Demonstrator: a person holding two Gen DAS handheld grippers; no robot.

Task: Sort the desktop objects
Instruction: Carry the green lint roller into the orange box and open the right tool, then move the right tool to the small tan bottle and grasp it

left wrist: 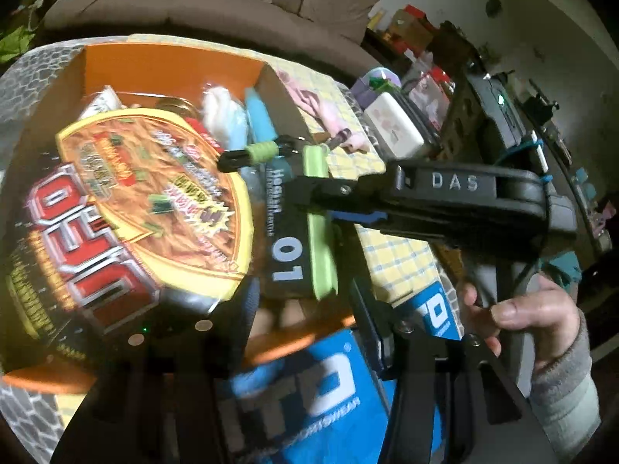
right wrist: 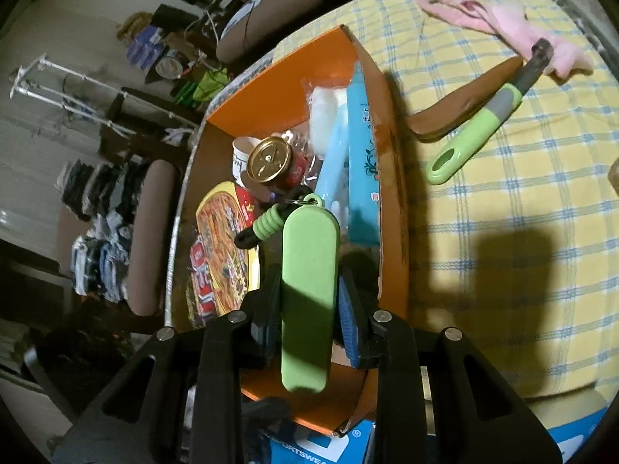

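The green case (right wrist: 307,294), a flat oblong with rounded ends, sits clamped between the narrow jaws of our right gripper (right wrist: 309,301), its length running forward past the fingertips. A ribbed green and black lanyard (right wrist: 267,224) hangs off its far end by a small ring. From the left wrist view we see the same case (left wrist: 319,208) edge-on, gripped by the right gripper (left wrist: 329,201) coming in from the right, with a hand (left wrist: 522,321) on its handle and a dark face printed "01" turned toward us.

Our left gripper (left wrist: 247,309) holds an instant noodle bowl (left wrist: 127,224) with a yellow-rimmed lid, which fills the space ahead of and to the left of its fingers; the view is blurred there, so we cannot tell how firmly the jaws press on it.

Below and ahead of the right gripper lies an orange cardboard box (right wrist: 271,89). In it we see the noodle bowl (right wrist: 224,247) just left of the case, a gold-topped can (right wrist: 271,162) farther ahead, and a blue tube (right wrist: 361,170) ahead and slightly right. To the right of the box, on the yellow checked cloth (right wrist: 503,251), rest a green-handled brush (right wrist: 476,131) and a pink cloth (right wrist: 503,23) beyond it.
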